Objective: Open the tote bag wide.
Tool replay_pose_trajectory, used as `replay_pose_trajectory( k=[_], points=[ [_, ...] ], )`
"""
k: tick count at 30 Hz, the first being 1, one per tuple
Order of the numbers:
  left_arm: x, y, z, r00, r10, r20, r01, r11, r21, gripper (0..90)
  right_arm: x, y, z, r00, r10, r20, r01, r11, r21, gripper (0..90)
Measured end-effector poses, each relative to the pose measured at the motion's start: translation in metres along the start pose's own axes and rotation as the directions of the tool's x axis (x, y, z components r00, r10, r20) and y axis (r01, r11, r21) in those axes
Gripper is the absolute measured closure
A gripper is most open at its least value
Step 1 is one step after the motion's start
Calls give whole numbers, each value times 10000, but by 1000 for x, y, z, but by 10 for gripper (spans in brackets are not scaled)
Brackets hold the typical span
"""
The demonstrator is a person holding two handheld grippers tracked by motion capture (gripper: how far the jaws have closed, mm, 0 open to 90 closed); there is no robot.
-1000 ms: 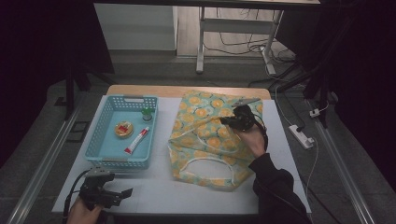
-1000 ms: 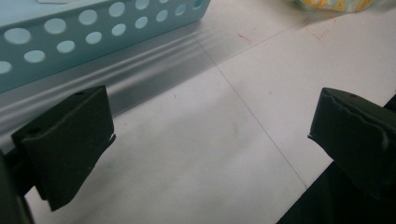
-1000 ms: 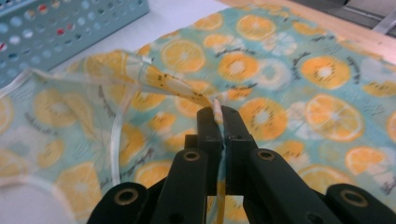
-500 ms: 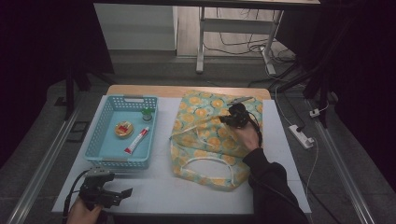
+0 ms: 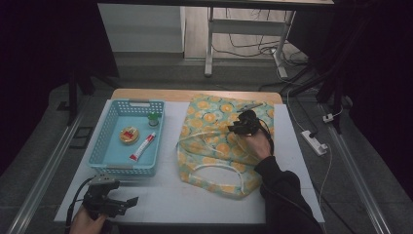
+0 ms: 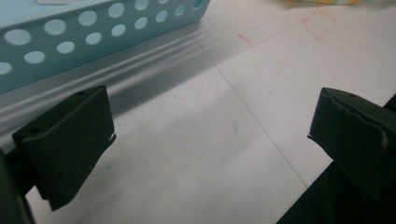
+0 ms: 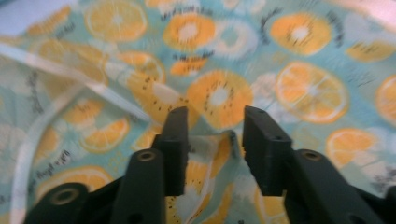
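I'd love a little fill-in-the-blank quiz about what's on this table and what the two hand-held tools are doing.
1. The cloth bag under the right tool is printed with slices of ____.
2. The red-and-white tube lies inside the light blue ____.
3. The left tool hovers over bare table with its jaws wide ____.
4. Seen from the right tool's camera, a fold of the bag sits ____ its two jaws.

Missing words: orange; basket; open; between

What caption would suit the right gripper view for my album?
Right tool with its two black jaws slightly apart, straddling a raised fold of the orange-slice printed bag.
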State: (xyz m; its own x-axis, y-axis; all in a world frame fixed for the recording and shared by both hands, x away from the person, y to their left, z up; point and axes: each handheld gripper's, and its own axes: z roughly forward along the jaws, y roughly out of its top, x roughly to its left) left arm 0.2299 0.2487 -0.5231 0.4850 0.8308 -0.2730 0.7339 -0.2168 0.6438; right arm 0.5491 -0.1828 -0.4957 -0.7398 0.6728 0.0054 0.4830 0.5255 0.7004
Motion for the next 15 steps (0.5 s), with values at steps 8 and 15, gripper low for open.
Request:
replay_pose_trajectory(
  k=[8, 15],
  points=[
    [0, 0, 0, 10000, 6, 1, -6, 10000, -8, 0, 8, 5, -21, 9990, 21, -456, -43, 9989, -472, 333],
    [0, 0, 0, 10000, 33, 12, -33, 10000, -9, 0, 22, 3, -31, 9982, -228, -553, 200, 9986, -492, 147]
  ],
)
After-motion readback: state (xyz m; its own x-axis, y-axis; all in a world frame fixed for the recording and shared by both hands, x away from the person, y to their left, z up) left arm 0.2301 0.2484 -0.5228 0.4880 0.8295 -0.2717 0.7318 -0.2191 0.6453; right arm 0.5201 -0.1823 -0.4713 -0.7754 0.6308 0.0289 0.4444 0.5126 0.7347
